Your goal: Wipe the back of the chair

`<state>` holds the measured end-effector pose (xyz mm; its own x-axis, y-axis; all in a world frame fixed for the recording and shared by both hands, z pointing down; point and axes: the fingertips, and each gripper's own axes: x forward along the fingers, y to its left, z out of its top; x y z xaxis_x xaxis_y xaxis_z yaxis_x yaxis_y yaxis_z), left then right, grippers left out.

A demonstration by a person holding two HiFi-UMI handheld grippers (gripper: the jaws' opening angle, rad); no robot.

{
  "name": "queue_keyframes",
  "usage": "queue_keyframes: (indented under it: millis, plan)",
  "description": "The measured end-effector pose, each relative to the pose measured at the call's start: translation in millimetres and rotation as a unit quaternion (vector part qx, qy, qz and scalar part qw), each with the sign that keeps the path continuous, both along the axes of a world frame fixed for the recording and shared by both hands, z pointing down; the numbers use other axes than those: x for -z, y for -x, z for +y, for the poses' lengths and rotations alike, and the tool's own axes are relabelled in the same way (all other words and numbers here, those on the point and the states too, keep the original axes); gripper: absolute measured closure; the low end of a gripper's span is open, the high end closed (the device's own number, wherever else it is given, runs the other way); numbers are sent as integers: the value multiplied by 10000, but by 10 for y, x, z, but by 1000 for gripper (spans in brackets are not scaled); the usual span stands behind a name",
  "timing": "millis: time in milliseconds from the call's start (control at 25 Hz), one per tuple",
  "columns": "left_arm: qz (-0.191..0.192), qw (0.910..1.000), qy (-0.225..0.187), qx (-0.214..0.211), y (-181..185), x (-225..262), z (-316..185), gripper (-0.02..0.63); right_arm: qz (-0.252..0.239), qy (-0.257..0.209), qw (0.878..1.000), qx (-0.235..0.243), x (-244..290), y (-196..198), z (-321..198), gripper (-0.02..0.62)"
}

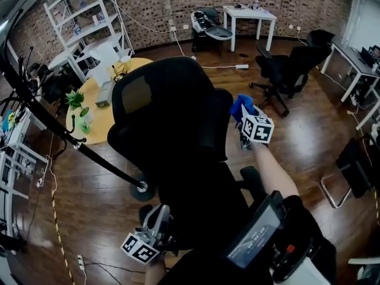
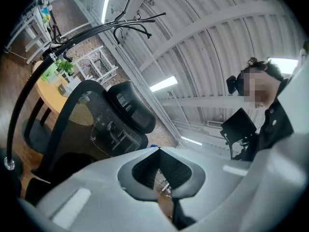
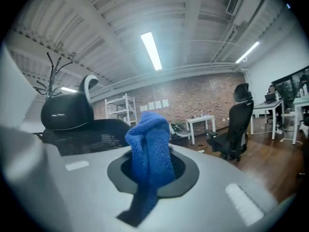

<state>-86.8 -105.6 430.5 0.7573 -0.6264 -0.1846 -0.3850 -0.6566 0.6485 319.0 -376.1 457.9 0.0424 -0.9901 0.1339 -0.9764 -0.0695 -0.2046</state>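
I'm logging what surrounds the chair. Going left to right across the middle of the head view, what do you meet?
Green plant → black chair back → blue cloth → second office chair

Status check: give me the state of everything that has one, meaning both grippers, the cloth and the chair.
Black mesh office chair: upright, its back facing the person.
Blue knitted cloth: bunched, its top sticking up past the jaws.
Right gripper: shut on the cloth, raised at the chair back's right edge; whether the cloth touches the chair cannot be told.
Left gripper: jaws together, nothing between them, held low.
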Motion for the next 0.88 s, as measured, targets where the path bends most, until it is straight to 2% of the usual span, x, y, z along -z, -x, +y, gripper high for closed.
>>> queue_keyframes:
  millis: [160, 280, 360, 520, 720, 880]
  plan:
    - [32, 10000, 40, -20, 19, 5, -14, 600, -101, 32, 9985, -535, -46, -248, 159, 565]
    - [45, 9999, 94, 58, 79, -7, 6, 600, 59, 183, 9994, -299, -154, -17, 100, 565]
    - [36, 9998, 125, 154, 136, -22, 49, 600, 149, 275, 9994, 129, -257, 338, 9, 565]
    - [-1, 9987, 178, 479, 382, -71, 118, 600, 329, 320, 9938, 1015, -452, 1299, -181, 565]
    - [7, 9938, 340, 1060, 791, -149, 279, 600, 211, 75, 9847, 1729, -501, 2371, -214, 563]
    - [19, 9885, 451, 1444, 1052, -200, 396, 600, 197, 85, 9718, 2350, -575, 3103, -170, 564]
